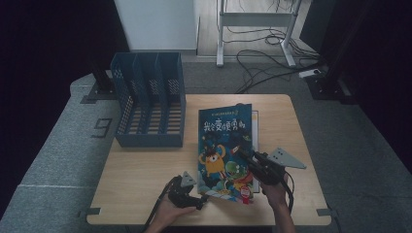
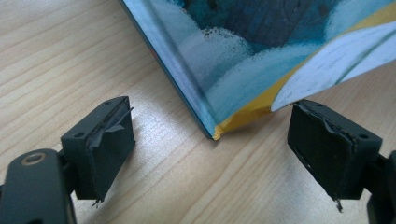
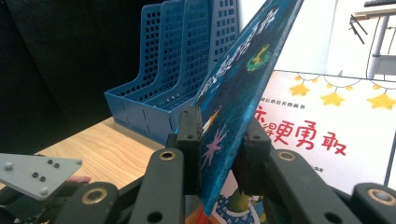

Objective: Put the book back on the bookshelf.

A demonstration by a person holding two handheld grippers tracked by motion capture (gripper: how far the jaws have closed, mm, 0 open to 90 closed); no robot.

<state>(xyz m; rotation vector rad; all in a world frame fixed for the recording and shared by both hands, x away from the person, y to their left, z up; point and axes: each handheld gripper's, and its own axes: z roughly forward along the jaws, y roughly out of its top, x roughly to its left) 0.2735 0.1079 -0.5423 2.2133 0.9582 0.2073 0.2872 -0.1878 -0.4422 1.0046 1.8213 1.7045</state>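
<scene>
A picture book [image 1: 224,145] with a dark blue cover lies on the wooden table [image 1: 141,170]. My right gripper [image 1: 247,156] is shut on the cover's right edge. In the right gripper view the gripper [image 3: 222,135] holds the cover [image 3: 243,79] tilted up, above a white page [image 3: 327,126] with red characters and yellow stars. My left gripper [image 1: 201,199] lies low at the book's near left corner. In the left gripper view that gripper [image 2: 215,144] is open, with the book's corner [image 2: 215,133] resting on the table just beyond its pads [image 2: 109,140].
A blue slotted file rack [image 1: 148,104] stands at the table's back left, also seen as the rack [image 3: 177,56] behind the raised cover. Bare tabletop [image 1: 141,170] lies between the rack and my left hand. Cables and a desk frame [image 1: 257,29] are on the floor beyond.
</scene>
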